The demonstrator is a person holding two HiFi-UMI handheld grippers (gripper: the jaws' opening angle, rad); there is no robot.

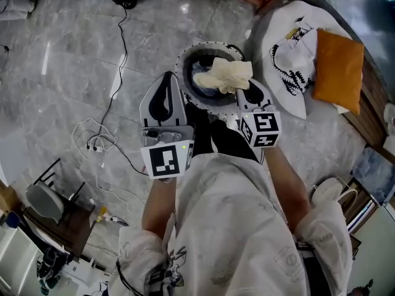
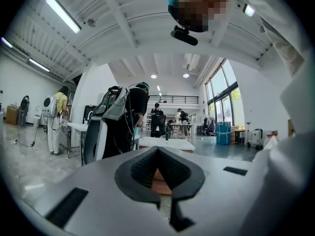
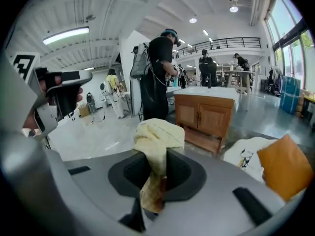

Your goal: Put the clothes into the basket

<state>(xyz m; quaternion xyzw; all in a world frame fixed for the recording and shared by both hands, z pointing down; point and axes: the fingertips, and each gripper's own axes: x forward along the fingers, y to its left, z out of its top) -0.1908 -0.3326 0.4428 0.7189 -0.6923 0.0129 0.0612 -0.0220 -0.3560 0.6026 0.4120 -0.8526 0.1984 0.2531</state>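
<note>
A round basket (image 1: 183,60) with a white rim and dark inside stands on the grey floor ahead of me. My right gripper (image 1: 238,89) is shut on a pale yellow cloth (image 1: 223,75), which hangs bunched over the basket's right half. In the right gripper view the cloth (image 3: 156,136) is pinched between the pads and drapes over the right gripper (image 3: 156,156). My left gripper (image 1: 167,81) hovers by the basket's left rim, shut with nothing in it. The left gripper view shows the left gripper (image 2: 157,152) pointing level across the room.
A white garment with black print (image 1: 290,60) and an orange cushion (image 1: 337,70) lie to the right of the basket. A white cable (image 1: 99,142) coils on the floor at the left. A wooden cabinet (image 3: 204,115) stands beyond, with people further off.
</note>
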